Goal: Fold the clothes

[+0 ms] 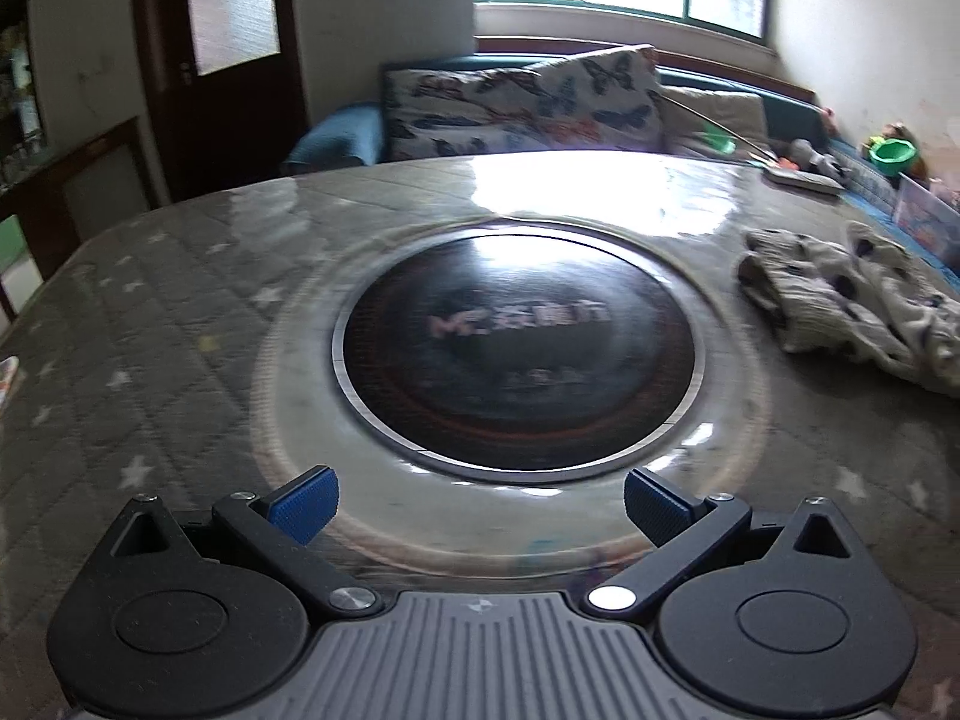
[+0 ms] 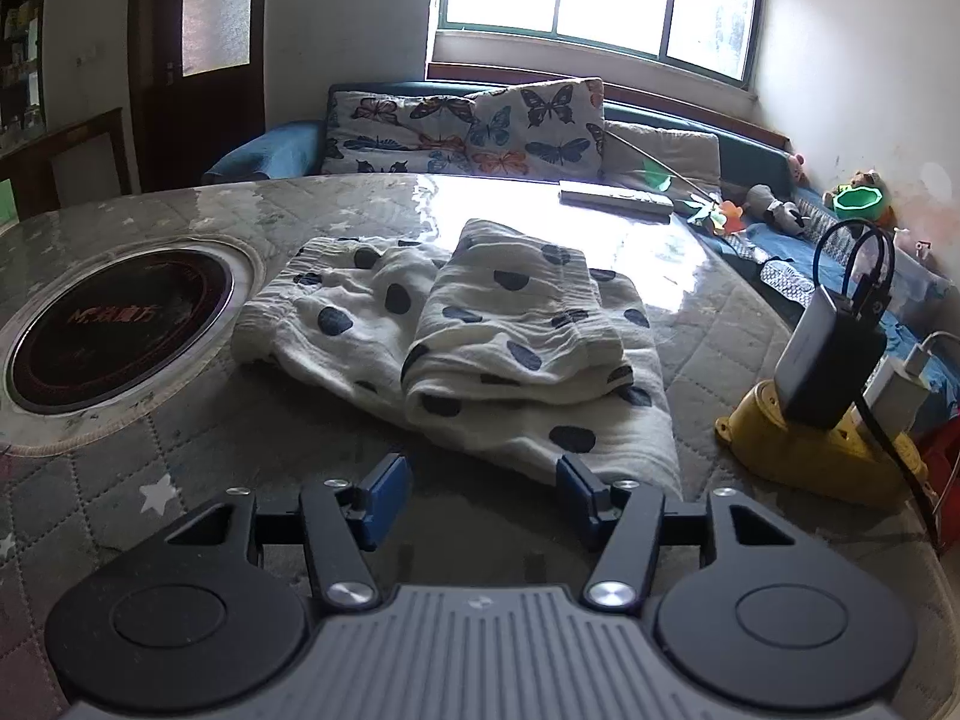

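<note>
A white garment with dark blue dots (image 2: 480, 348) lies partly folded on the quilted table (image 2: 150, 450), one part doubled over the top. In the left wrist view the same garment (image 1: 852, 300) lies at the far right. My right gripper (image 2: 480, 501) is open and empty, just short of the garment's near edge. My left gripper (image 1: 480, 504) is open and empty, over the table in front of the round black cooktop (image 1: 516, 348), well left of the garment.
A yellow power strip (image 2: 810, 450) with a power bank and chargers sits at the table's right edge. A white remote (image 2: 618, 199) lies at the far side. A sofa with butterfly cushions (image 2: 474, 132) and toys stands behind the table.
</note>
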`<state>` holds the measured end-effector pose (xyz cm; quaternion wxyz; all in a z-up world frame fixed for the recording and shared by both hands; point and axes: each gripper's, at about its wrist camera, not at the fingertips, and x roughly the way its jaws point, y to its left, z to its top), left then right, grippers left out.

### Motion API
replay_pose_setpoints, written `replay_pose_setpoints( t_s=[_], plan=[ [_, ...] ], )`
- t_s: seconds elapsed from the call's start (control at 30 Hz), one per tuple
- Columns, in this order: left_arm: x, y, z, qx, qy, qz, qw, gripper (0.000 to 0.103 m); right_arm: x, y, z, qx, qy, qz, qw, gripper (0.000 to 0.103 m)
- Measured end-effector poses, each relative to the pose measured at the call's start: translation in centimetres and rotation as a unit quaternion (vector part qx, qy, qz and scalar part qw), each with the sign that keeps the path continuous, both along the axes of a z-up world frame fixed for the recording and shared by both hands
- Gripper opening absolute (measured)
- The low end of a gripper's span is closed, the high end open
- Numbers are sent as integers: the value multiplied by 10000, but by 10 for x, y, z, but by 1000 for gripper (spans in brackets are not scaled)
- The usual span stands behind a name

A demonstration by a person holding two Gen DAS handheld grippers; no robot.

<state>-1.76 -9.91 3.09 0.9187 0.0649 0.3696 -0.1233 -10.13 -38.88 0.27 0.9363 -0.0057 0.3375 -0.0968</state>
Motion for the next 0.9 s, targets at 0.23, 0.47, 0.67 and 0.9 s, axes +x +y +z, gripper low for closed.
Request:
replay_pose_setpoints(
  t_s=[0.23, 0.47, 0.67, 0.9],
  plan=[
    [-1, -29, 2, -8, 179, -351, 9992, 103, -2, 2, -2, 266, 40, -9, 9996, 61],
    [-4, -59, 4, -15, 273, -651, 9975, 103, -2, 11, -3, 293, 89, 99, 9995, 65],
    [-6, -81, 9, 64, 222, -855, 9961, 103, -3, 15, -4, 332, 109, 163, 9993, 69],
    [-5, -105, 12, 126, 197, -1061, 9941, 103, -1, 13, -2, 358, 98, 157, 9992, 70]
  ],
)
